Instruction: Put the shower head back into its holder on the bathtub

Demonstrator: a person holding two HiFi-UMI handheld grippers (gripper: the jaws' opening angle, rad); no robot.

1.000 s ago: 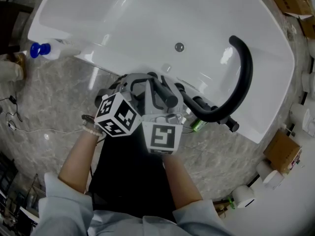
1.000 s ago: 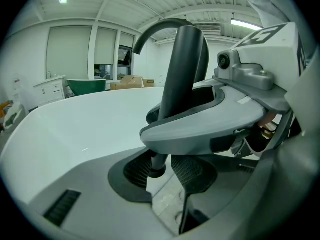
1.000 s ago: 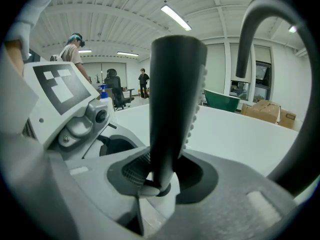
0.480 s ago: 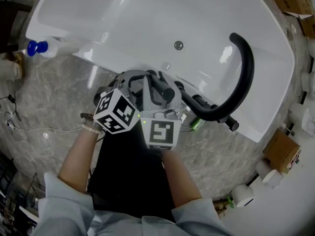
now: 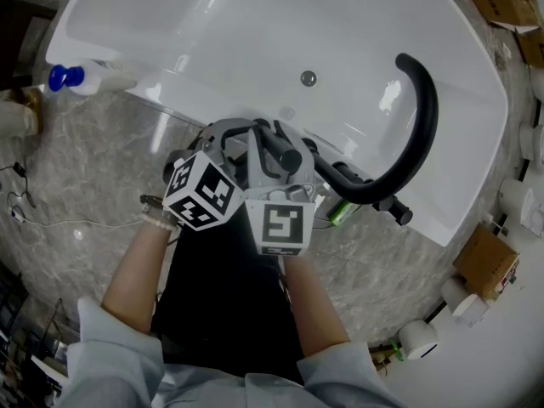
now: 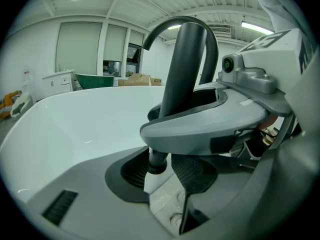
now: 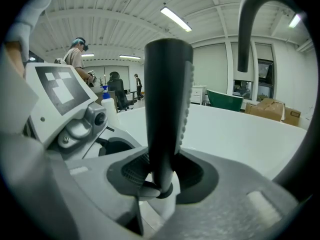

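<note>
White bathtub; a black arched spout rises from the right part of its near rim. The shower head stands upright at the near rim, its seat hidden beneath the tools. The left gripper and right gripper both pinch its handle. A blue-capped bottle lies beside the tub's left corner, label unreadable.

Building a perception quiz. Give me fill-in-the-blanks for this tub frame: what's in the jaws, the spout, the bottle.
1. Between the jaws of both the left gripper and the right gripper stands the ___.
2. The curved spout over the bathtub is ___ in colour.
3. The bottle at the head view's left edge has a ___ cap.
Missing words: shower head; black; blue.
</note>
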